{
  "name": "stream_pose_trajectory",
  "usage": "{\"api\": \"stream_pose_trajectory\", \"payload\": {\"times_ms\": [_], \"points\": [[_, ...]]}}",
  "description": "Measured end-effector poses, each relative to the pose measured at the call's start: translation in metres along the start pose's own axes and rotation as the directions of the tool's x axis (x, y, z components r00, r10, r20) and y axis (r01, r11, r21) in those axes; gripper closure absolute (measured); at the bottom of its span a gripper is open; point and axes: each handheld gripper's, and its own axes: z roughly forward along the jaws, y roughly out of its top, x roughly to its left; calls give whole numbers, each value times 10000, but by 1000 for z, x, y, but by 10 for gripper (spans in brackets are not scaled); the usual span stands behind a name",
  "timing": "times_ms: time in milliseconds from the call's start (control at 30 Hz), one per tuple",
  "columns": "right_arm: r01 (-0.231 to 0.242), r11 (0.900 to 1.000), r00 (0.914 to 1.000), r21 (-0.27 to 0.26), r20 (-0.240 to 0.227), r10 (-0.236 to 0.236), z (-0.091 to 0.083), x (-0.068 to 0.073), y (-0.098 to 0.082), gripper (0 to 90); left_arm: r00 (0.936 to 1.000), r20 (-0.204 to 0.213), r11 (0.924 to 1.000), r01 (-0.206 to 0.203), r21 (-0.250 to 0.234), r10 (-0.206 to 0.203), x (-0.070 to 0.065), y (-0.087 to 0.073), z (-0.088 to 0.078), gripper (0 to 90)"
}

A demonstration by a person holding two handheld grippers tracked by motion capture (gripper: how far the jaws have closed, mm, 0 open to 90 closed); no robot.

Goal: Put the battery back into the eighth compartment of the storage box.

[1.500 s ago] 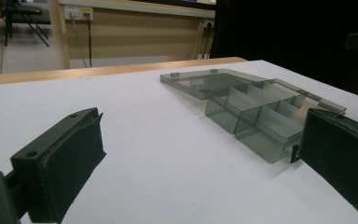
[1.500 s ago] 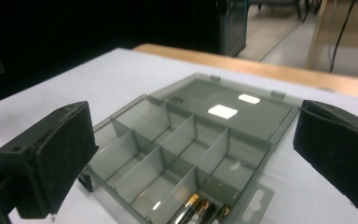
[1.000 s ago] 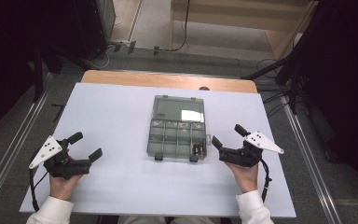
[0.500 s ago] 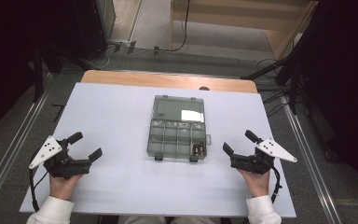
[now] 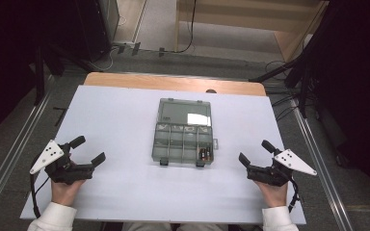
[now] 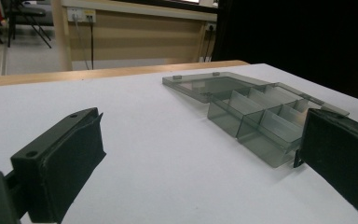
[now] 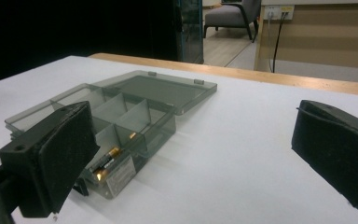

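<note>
2 grippers sit wide open, empty: the right gripper (image 5: 257, 160) has drawn back to 4 o'clock of the open organizer box (image 5: 183, 131) at table centre, mirroring the left gripper (image 5: 87, 150); batteries (image 7: 103, 162) untouched.

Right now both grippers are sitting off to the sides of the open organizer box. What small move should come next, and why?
Probably ease the right gripper in toward the box's near right corner. Its jaws stand open and empty, the lid lies flat behind the compartments, and the batteries lie in the corner compartment closest to that gripper. The left gripper, also open, rests farther from them.
</note>
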Motion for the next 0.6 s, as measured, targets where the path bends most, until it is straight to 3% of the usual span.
{"api": "stream_pose_trajectory", "payload": {"times_ms": [600], "points": [[-117, 9997, 9998, 192, 168, 114, -21, -10, -15, 4, 9999, -113, 9999, -62, 115, 64, -1, 0, -2, 0]]}}
